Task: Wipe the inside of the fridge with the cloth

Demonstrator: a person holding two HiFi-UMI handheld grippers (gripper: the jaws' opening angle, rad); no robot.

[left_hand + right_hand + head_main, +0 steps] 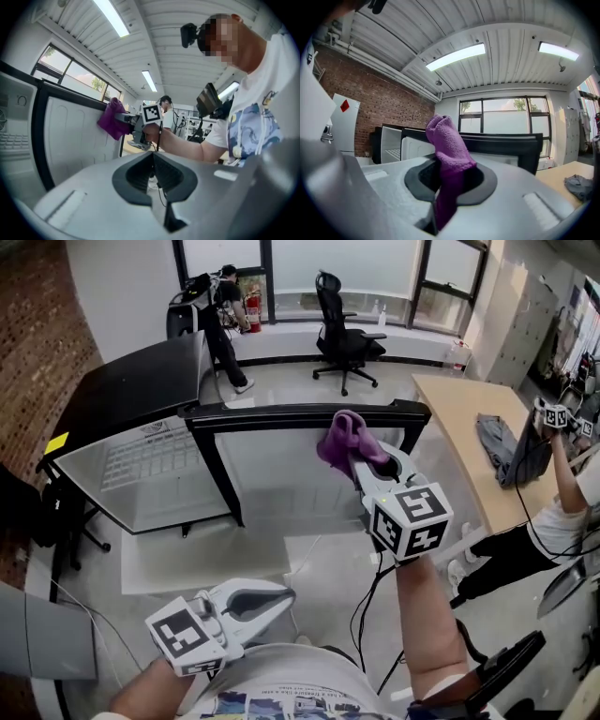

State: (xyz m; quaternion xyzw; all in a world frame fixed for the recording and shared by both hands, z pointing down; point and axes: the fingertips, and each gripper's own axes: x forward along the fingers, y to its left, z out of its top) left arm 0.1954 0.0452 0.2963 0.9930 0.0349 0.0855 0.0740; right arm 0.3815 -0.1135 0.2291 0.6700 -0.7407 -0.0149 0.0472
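- A person stands facing a black fridge at the left, with its door swung wide open towards them.
- The white inner side of the door faces the person, and a white wire shelf shows inside the fridge.
- The right gripper is raised and clamped on a purple cloth.
- The cloth is bunched and sticks up past the jaw tips, with a tail hanging down between the jaws.
- The cloth is level with the door's top edge. Whether it touches the door cannot be told.
- The left gripper is held low, close to the person's body. Its jaws are pressed together with nothing between them.
- At the right is a wooden table with a grey garment lying on it.
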